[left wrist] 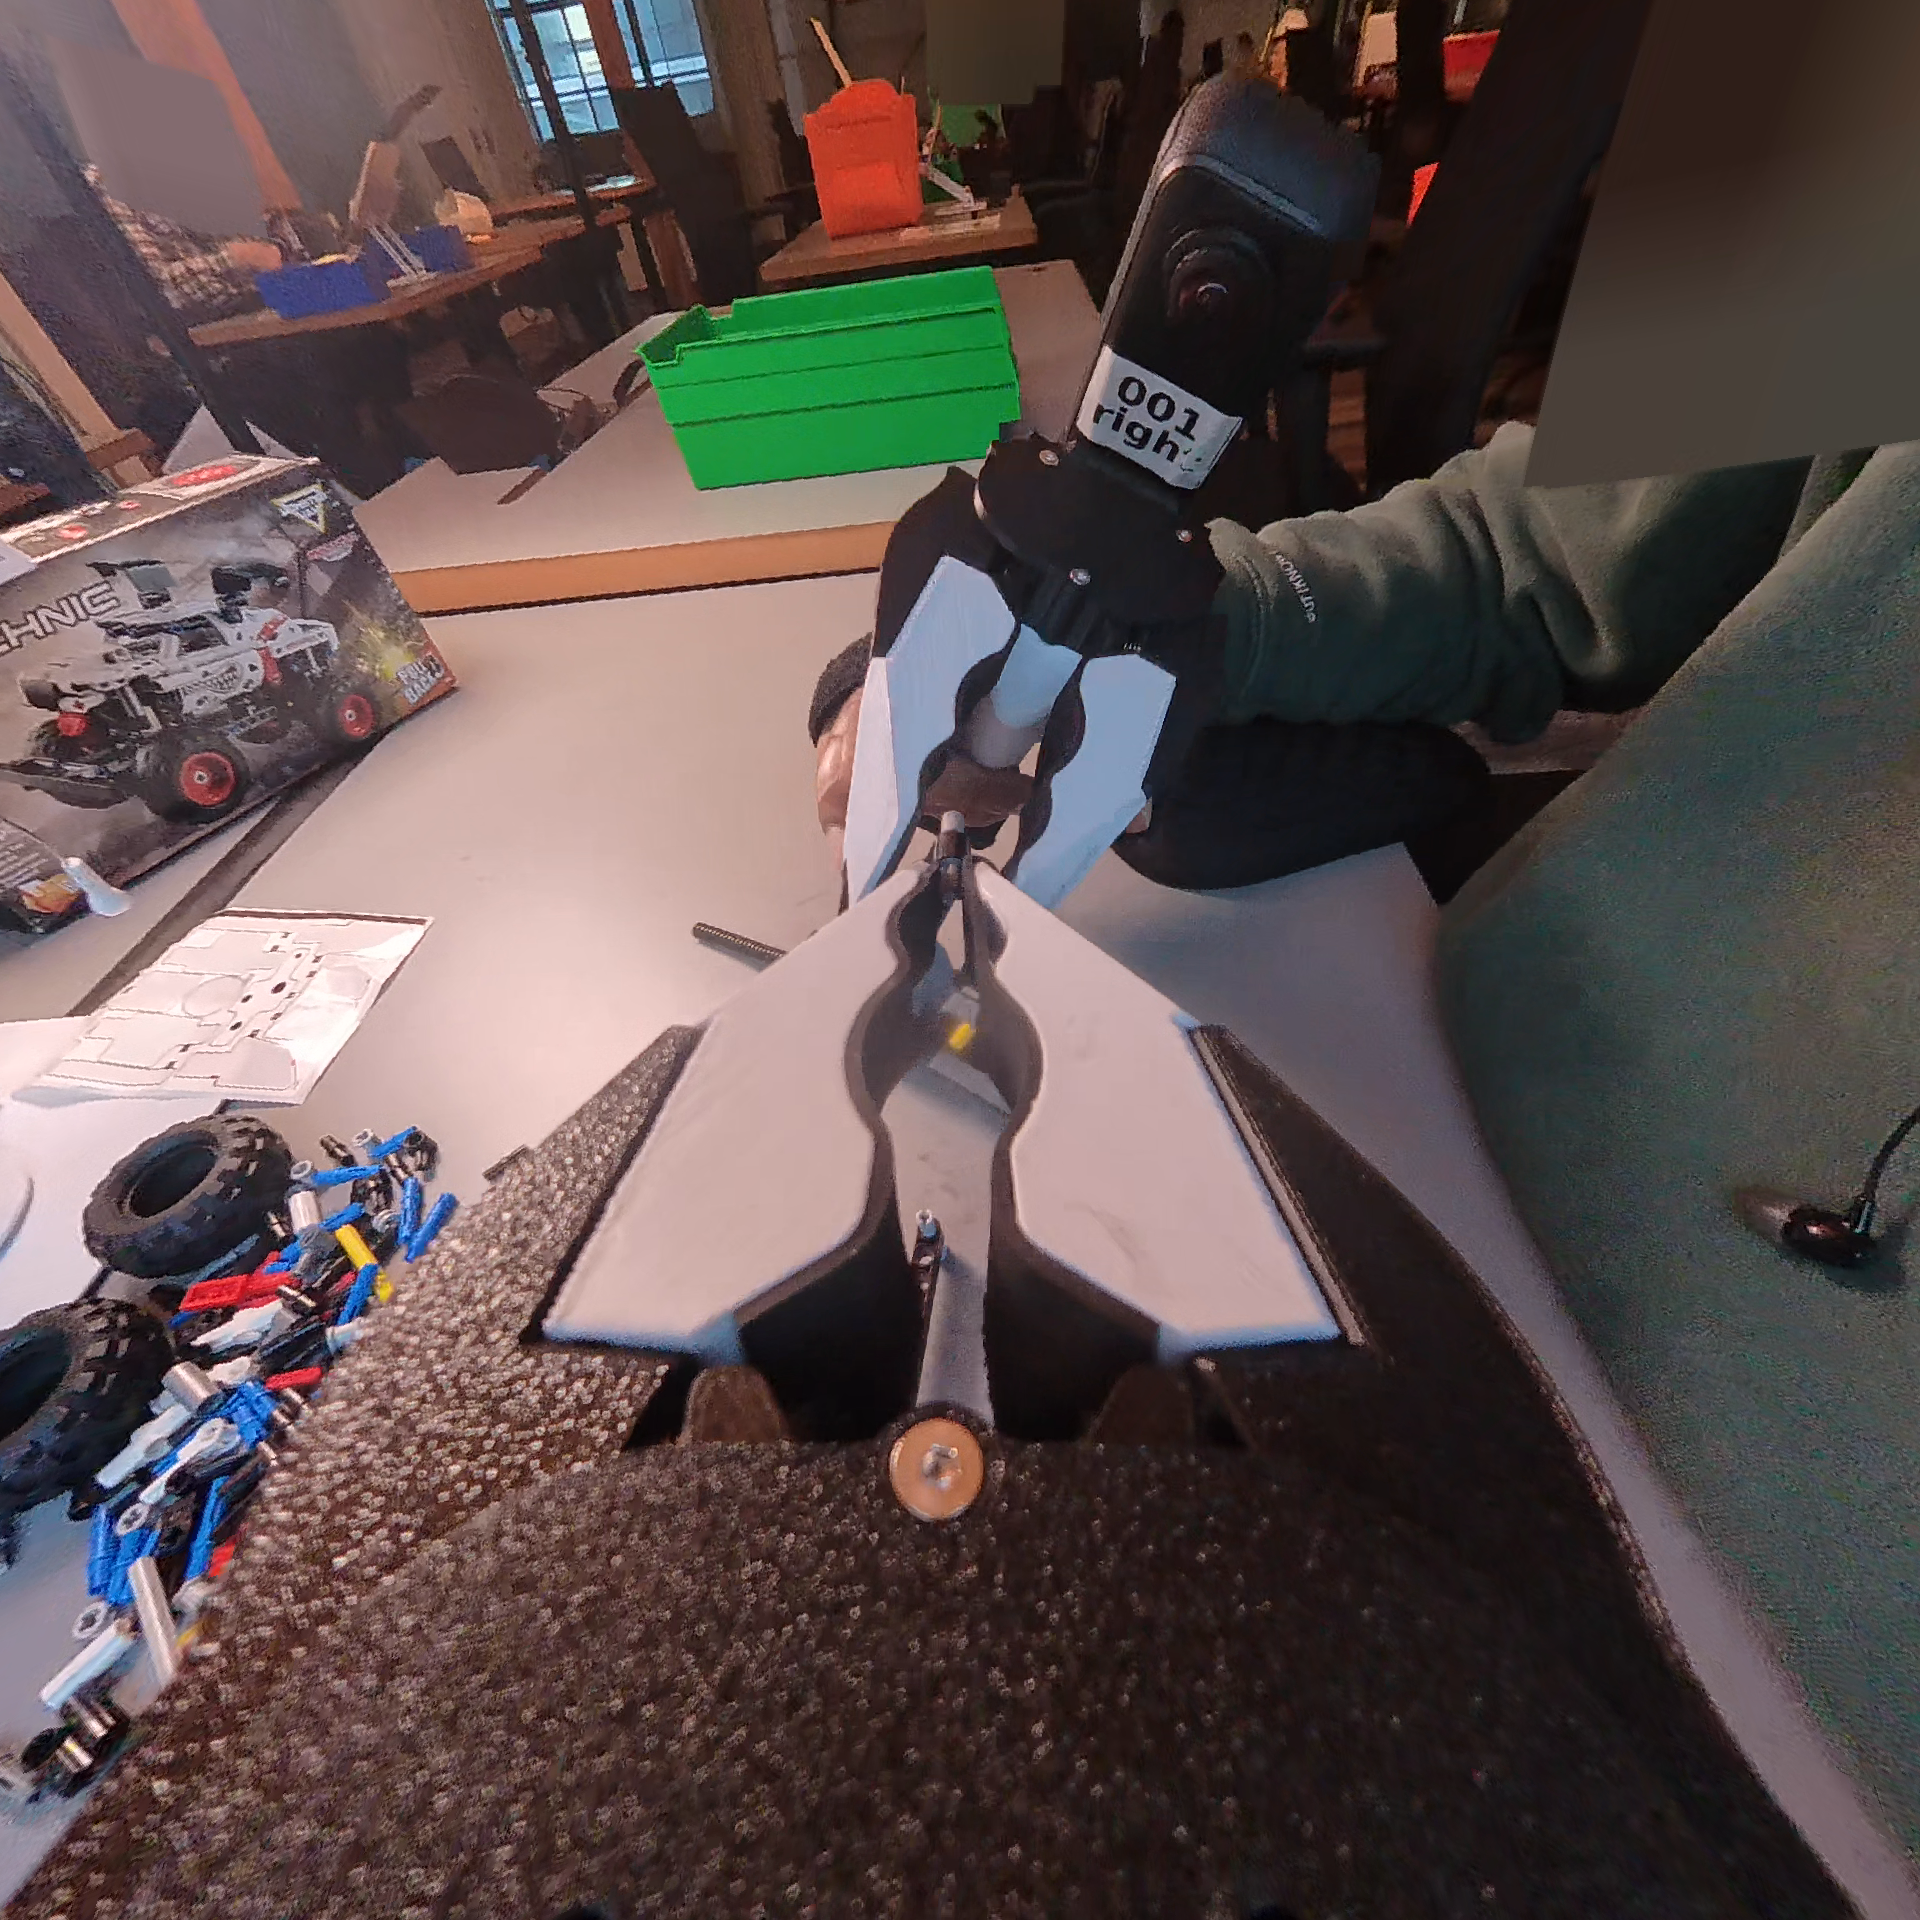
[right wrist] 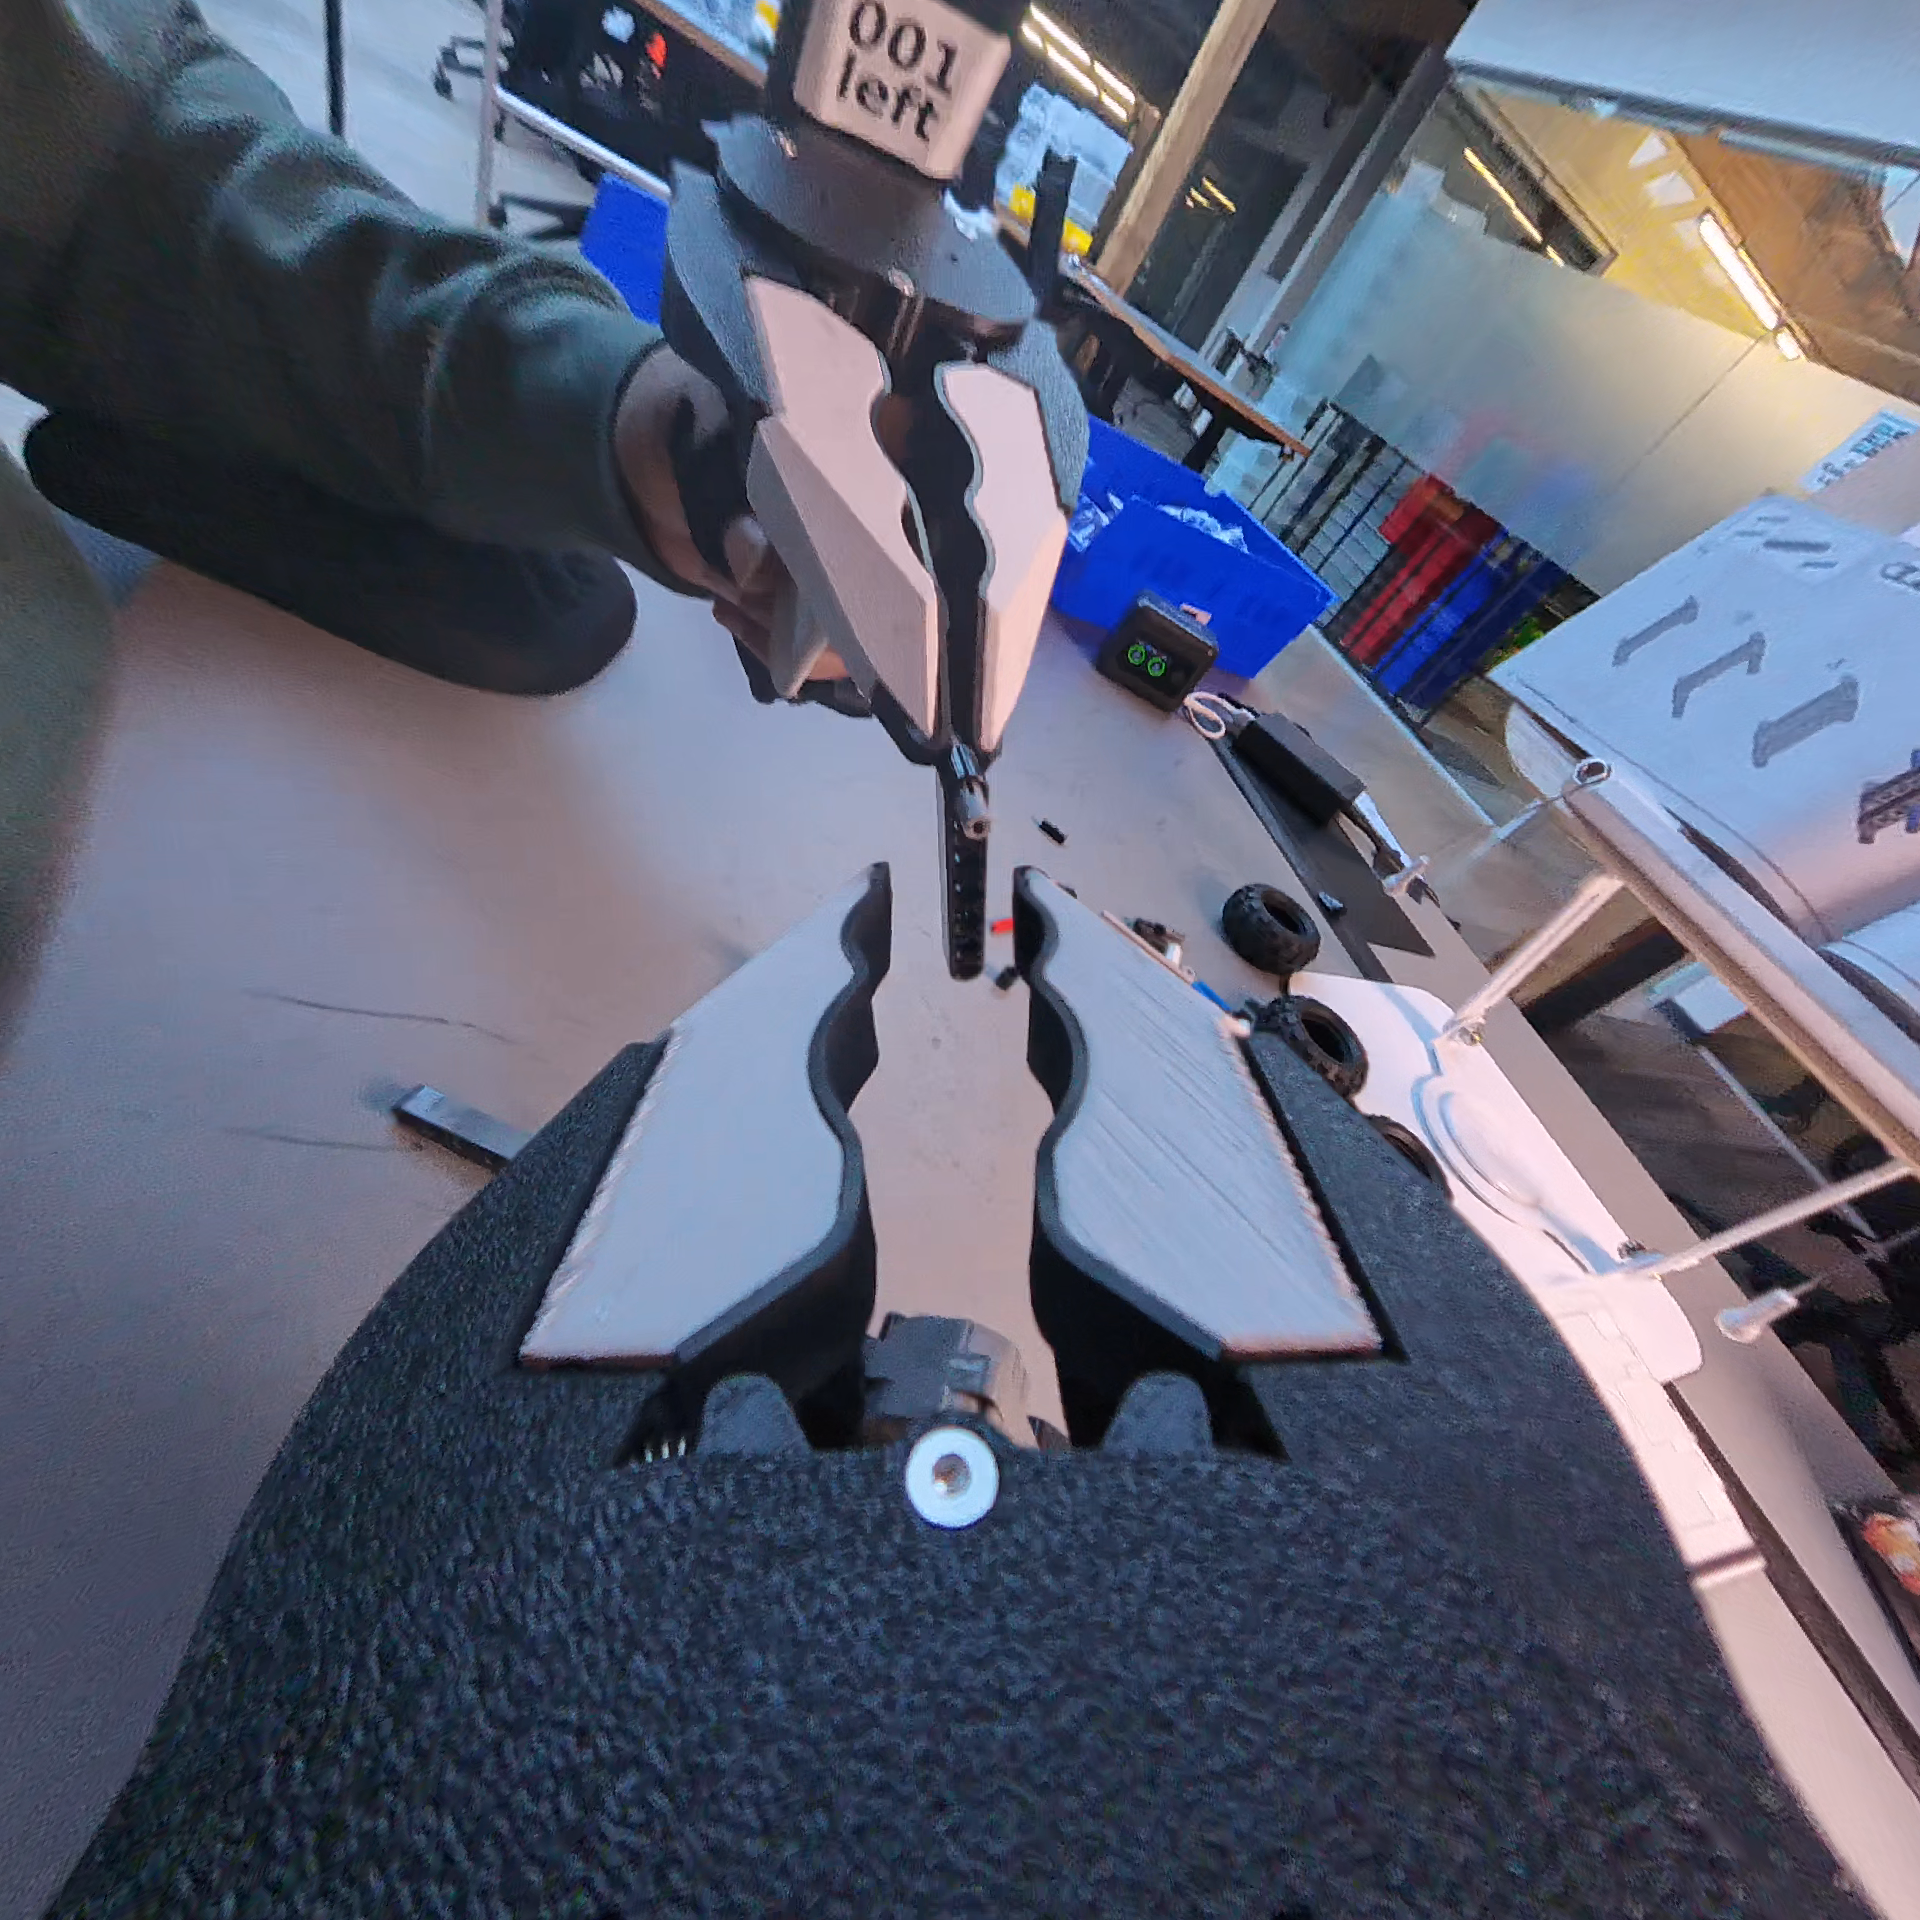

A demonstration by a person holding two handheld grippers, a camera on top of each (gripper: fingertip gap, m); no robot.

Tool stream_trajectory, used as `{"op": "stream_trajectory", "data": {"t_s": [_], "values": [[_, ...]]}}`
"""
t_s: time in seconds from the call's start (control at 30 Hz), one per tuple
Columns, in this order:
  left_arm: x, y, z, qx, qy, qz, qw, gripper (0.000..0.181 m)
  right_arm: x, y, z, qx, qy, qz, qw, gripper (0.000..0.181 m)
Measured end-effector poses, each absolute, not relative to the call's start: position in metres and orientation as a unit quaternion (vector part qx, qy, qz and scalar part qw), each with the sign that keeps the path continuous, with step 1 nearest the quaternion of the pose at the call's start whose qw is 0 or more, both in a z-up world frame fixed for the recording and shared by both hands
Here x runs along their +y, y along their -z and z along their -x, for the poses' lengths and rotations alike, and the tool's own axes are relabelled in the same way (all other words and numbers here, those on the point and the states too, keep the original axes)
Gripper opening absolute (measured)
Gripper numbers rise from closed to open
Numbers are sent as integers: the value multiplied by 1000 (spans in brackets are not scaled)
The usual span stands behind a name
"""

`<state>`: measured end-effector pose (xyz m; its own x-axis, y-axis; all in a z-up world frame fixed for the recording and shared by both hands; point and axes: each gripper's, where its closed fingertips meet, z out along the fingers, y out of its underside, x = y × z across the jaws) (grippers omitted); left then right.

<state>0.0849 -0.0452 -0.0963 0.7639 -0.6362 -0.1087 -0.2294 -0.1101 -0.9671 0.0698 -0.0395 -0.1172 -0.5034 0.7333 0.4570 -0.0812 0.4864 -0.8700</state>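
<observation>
My left gripper (left wrist: 951,902) is shut on a thin black toy beam (left wrist: 953,854) with holes, held above the grey table (left wrist: 582,790). A small grey and yellow piece (left wrist: 962,1016) shows in the gap between its fingers. In the right wrist view the left gripper (right wrist: 961,740) points at the camera, and the beam (right wrist: 964,883) sticks out from its tips. My right gripper (right wrist: 951,883) is open and empty, with the beam's free end between its fingertips and not touching them. It faces the left gripper head-on in the left wrist view (left wrist: 951,836).
A toy truck box (left wrist: 208,665), a sticker sheet (left wrist: 239,997), black tyres (left wrist: 187,1195) and a pile of small parts (left wrist: 260,1309) lie at the left. Green bins (left wrist: 831,384) stand behind. A blue bin (right wrist: 1174,561), a black device (right wrist: 1155,649) and more tyres (right wrist: 1270,925) are on the other side. Left and right tips are no more than a few centimetres apart.
</observation>
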Motion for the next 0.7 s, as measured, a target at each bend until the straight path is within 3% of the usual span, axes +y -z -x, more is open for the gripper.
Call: {"op": "stream_trajectory", "data": {"t_s": [0.07, 0.43, 0.7], "values": [[-45, 99, -88, 305, 170, 726, 592, 3, -44, 113, -72, -733, -470, 218, 440, 8], [-60, 102, -96, 396, 95, 712, 572, 3, -57, 109, -91, -725, -569, 209, 326, 6], [-63, 90, -93, 396, 80, 711, 575, 2, -58, 92, -93, -687, -622, 210, 311, 6]]}}
